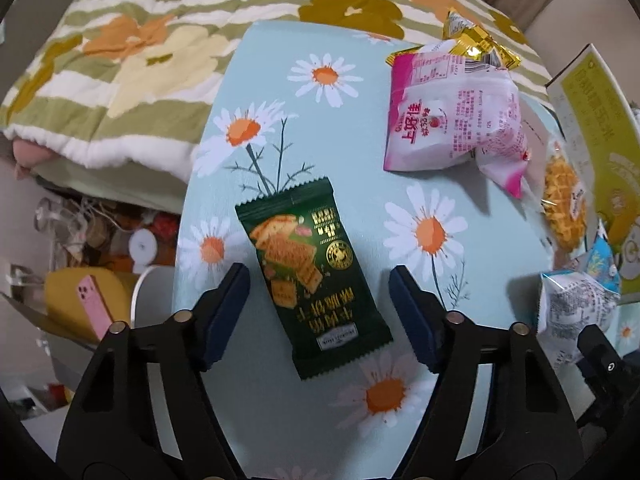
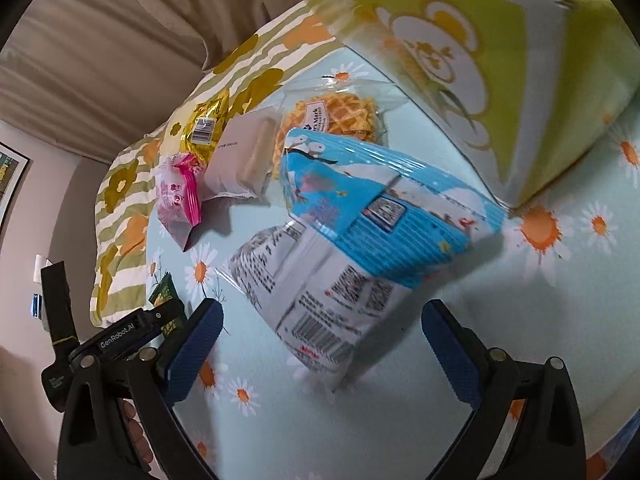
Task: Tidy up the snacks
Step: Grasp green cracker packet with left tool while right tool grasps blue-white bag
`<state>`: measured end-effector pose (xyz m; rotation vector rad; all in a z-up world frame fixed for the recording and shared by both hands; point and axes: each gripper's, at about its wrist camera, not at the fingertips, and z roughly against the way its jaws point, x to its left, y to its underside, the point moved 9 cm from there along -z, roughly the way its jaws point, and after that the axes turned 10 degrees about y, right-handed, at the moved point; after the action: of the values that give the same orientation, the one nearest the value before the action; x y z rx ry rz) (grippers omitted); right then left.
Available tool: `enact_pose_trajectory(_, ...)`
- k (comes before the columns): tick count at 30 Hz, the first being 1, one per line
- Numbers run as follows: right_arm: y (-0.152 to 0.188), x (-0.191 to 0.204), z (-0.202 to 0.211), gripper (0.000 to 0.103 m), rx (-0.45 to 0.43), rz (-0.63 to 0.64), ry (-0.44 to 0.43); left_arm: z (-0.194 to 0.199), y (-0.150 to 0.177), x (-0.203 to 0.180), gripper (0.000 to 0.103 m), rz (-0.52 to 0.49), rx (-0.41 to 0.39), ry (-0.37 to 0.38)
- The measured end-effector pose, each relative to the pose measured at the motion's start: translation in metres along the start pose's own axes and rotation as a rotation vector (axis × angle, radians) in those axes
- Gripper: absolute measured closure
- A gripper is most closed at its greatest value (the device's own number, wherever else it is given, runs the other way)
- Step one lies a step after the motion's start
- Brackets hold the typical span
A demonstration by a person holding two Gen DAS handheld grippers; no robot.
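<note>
A dark green biscuit packet [image 1: 310, 272] lies flat on the light blue daisy cloth [image 1: 360, 120]. My left gripper [image 1: 320, 292] is open, its fingers either side of the packet's lower half, not touching it. A blue and white snack bag [image 2: 360, 240] lies in front of my right gripper [image 2: 322, 320], which is open and empty, just short of the bag's near end. That bag also shows at the right edge of the left wrist view [image 1: 576, 300]. A pink and white packet [image 1: 452, 116] lies further back.
A waffle packet [image 2: 336, 120], a grey packet [image 2: 240, 160], a gold packet [image 2: 206, 128] and the pink packet [image 2: 180, 196] lie beyond the blue bag. A yellow-green carton [image 2: 500, 80] stands at the right. A flowered quilt [image 1: 140, 40] lies behind. Clutter and a pink phone [image 1: 96, 304] sit left of the table.
</note>
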<state>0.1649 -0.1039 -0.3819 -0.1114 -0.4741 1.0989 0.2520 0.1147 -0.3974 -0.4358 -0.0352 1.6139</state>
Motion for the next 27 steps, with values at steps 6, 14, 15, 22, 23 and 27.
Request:
enact_pose_trajectory(6, 0.001, 0.012, -0.007, 0.004, 0.009, 0.045, 0.017, -0.002, -0.006, -0.001, 0.048, -0.063, 0.006, -0.058)
enact_pose_trajectory(14, -0.006, 0.032, -0.006, 0.004, -0.036, 0.157, 0.033, 0.001, -0.006, 0.004, 0.055, -0.086, 0.029, -0.026)
enact_pose_trajectory(15, -0.008, 0.032, -0.007, 0.004, -0.040, 0.158, 0.038, 0.001, -0.006, 0.004, 0.056, -0.086, 0.031, -0.023)
enact_pose_trajectory(22, -0.022, 0.015, -0.019, 0.004, -0.016, 0.077, 0.062, 0.010, -0.005, -0.001, 0.057, -0.074, 0.028, 0.033)
enact_pose_trajectory(23, -0.023, 0.013, -0.019, 0.004, -0.017, 0.074, 0.060, 0.012, -0.005, -0.002, 0.057, -0.075, 0.025, 0.038)
enact_pose_trajectory(27, -0.026, 0.017, -0.020, 0.009, -0.025, 0.095, 0.073, 0.021, -0.008, -0.005, 0.057, -0.075, 0.015, 0.059)
